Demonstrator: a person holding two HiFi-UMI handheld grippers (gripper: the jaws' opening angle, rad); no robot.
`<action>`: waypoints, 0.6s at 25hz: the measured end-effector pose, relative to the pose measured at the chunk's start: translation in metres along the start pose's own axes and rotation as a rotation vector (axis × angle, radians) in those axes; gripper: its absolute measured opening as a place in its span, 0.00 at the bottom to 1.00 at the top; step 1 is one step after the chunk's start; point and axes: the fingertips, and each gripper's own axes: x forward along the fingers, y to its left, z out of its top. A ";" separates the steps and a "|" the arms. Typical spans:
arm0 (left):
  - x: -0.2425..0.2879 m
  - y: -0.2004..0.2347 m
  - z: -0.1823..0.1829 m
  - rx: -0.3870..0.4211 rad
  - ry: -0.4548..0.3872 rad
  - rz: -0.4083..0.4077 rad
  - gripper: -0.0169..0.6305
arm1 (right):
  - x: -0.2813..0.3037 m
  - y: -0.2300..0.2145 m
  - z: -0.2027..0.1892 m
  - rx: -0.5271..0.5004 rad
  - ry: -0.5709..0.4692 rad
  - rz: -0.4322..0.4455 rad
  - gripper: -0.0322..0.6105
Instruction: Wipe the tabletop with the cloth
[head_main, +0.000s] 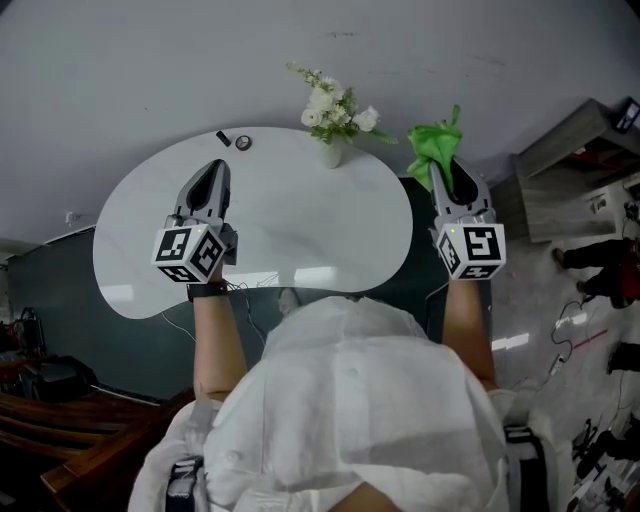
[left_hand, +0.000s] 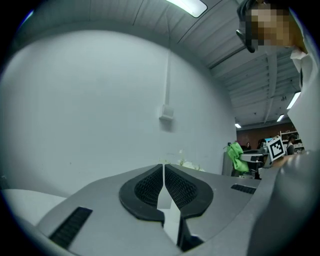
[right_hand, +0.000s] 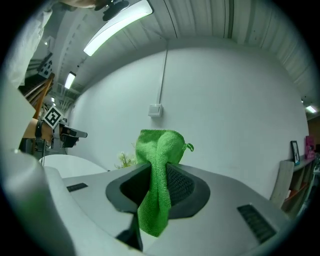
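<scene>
Green microfibre cloth: where is it at this moment?

Clamped in the right gripper. The ribbed black pads press on its middle from both sides. A bunched fold stands up above the jaws, a tail hangs down below them, and a little loop sticks out at its upper right.

Is it on the table?

No. In the head view it is held in the air off the right end of the glossy white kidney-shaped tabletop. It is just right of the small white vase of white flowers and touches neither.

And the left gripper?

It hovers over the left part of the tabletop, pointing toward the far edge. Its jaws are closed together, with only a hairline slit between the pads and nothing held in them.

Anything else on the top?

A small round dark object and a short dark one lie near the far edge, left of the vase. Both are too small to identify. The vase itself stands at the far edge, about the middle.

What is behind?

A plain pale grey wall, with a small white box fixed to it and a thin line running up from the box. The person's white shirt fills the bottom of the head view.
</scene>
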 end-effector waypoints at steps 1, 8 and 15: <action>-0.001 0.001 0.004 0.003 -0.008 0.008 0.07 | -0.002 -0.001 0.005 -0.011 -0.012 0.000 0.17; -0.003 -0.009 0.016 0.030 -0.029 0.005 0.07 | -0.008 -0.008 0.022 -0.011 -0.060 -0.003 0.17; -0.002 -0.016 0.012 0.023 -0.031 -0.007 0.07 | -0.008 -0.007 0.018 -0.007 -0.056 0.013 0.17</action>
